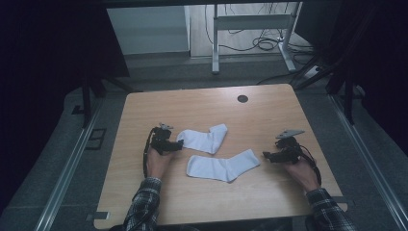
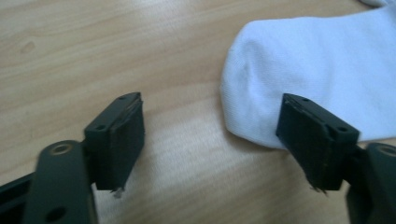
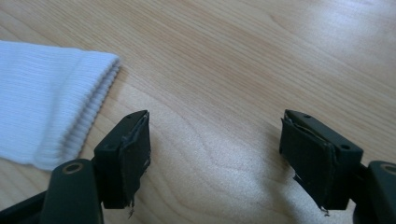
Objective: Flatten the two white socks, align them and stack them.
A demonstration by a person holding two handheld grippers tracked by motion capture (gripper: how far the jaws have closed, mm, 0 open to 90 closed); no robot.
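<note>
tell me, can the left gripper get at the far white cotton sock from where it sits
Probably yes. The left gripper stands open at the toe end of the far white cotton sock, one jaw already beside the fabric, with bare wooden table around it and nothing in between.

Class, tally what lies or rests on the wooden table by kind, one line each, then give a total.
White socks: 2 (far sock, near sock)
Hand-held grippers: 2 (left gripper, right gripper)
Total: 4
</note>
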